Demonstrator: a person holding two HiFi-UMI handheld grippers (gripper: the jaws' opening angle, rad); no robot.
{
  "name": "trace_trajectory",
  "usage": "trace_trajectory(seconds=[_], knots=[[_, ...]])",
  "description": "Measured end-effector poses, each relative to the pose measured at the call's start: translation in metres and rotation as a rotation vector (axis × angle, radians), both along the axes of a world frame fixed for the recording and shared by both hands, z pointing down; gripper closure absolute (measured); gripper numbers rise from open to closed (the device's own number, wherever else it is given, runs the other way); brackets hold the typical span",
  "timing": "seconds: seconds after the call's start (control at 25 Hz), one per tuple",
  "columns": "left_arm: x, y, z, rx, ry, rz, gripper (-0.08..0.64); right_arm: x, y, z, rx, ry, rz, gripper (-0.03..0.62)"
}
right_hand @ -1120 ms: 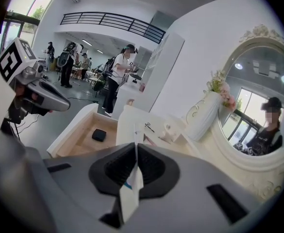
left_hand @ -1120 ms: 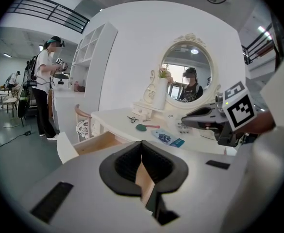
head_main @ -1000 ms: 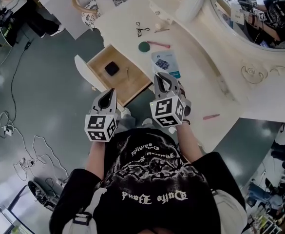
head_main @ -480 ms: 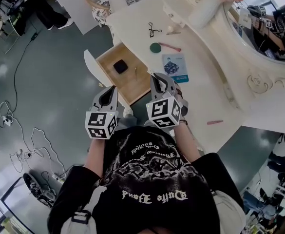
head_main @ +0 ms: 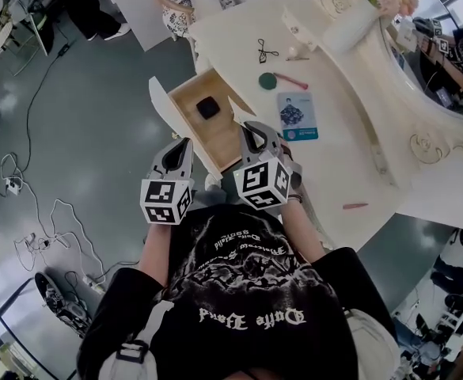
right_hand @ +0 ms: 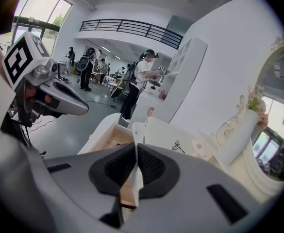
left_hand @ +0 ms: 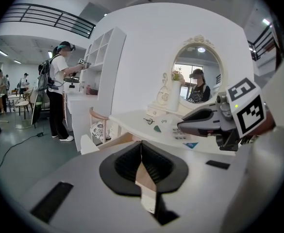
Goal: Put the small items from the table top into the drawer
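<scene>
Ahead, open drawer (head_main: 220, 138) with black box (head_main: 208, 107); left gripper (head_main: 184, 143), right gripper (head_main: 249, 128) both empty, jaws together

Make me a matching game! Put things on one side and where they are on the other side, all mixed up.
Things:
1. black item
2. green disc
3. blue card

Places:
A. on the table, right beside the pink pen
B. inside the open drawer
C. on the table, closest to the right hand-held gripper

Pairs: 1-B, 2-A, 3-C
</scene>
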State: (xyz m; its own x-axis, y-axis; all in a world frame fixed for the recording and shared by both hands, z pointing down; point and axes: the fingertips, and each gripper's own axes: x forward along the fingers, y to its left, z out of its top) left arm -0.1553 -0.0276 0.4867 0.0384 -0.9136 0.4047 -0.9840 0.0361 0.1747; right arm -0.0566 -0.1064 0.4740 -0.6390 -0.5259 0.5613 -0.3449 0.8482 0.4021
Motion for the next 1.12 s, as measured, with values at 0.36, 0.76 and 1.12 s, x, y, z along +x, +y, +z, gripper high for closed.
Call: trace_trajectory(seconds=[0.36,0.76,1.12], knots=[[-0.023,0.006,0.006,-0.012,-0.003,-0.028,0.545,-0.025,0.008,0.018,-0.064,0.013,-0.031,0.572],[-0.041,0.005,0.012,-0.017,0.004,-0.037,0.545,-0.046,0.012,0.039,-0.143,0.030,-0.034,0.572],[-0.058,0.001,0.015,-0.022,0.013,-0.051,0.545,-0.062,0.013,0.064,-0.200,0.075,-0.043,0.571]])
